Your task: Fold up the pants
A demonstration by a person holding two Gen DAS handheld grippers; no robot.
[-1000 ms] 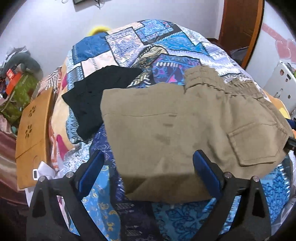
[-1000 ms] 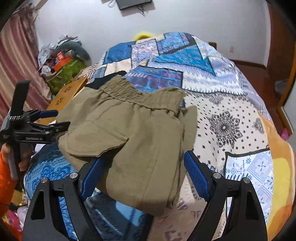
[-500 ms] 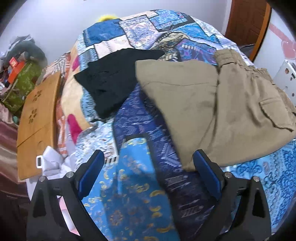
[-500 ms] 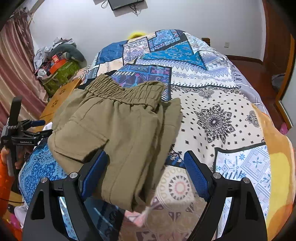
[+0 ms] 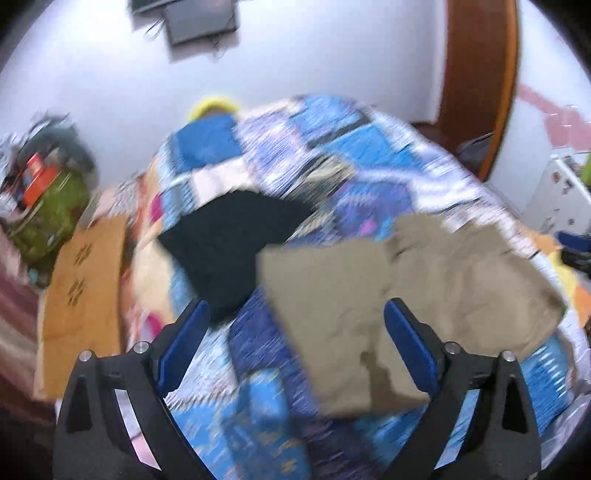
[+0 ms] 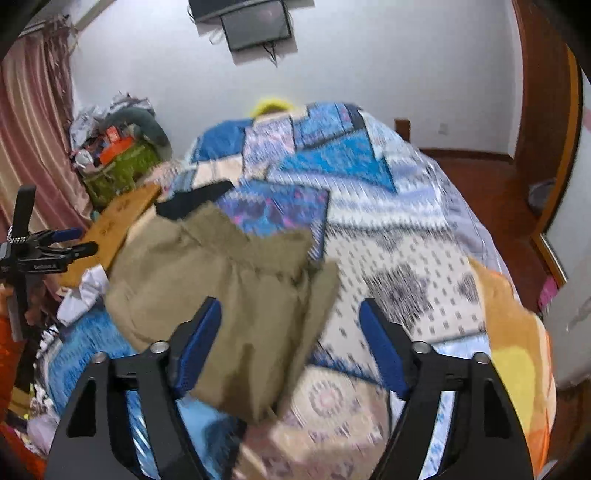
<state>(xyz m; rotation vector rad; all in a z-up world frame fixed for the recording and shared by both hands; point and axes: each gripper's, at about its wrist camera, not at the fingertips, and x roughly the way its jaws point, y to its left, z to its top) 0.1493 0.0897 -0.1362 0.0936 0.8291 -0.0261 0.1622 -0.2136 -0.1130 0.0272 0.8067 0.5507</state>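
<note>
— Pants (image 5: 406,295) lie folded on the bedspread (image 5: 332,155), at two o'clock from the black garment (image 5: 229,251). Soft, light cloth; I'd pinch a folded edge.

— Tongs?

— Left gripper (image 5: 295,332) and right gripper (image 6: 290,332) both gape wide, holding nothing.

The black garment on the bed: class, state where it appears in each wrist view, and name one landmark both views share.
Left wrist: black garment left of centre, beside the khaki pants.
Right wrist: only a corner shows, upper left, behind the pants.
Shared landmark: wall-mounted screen.
</note>
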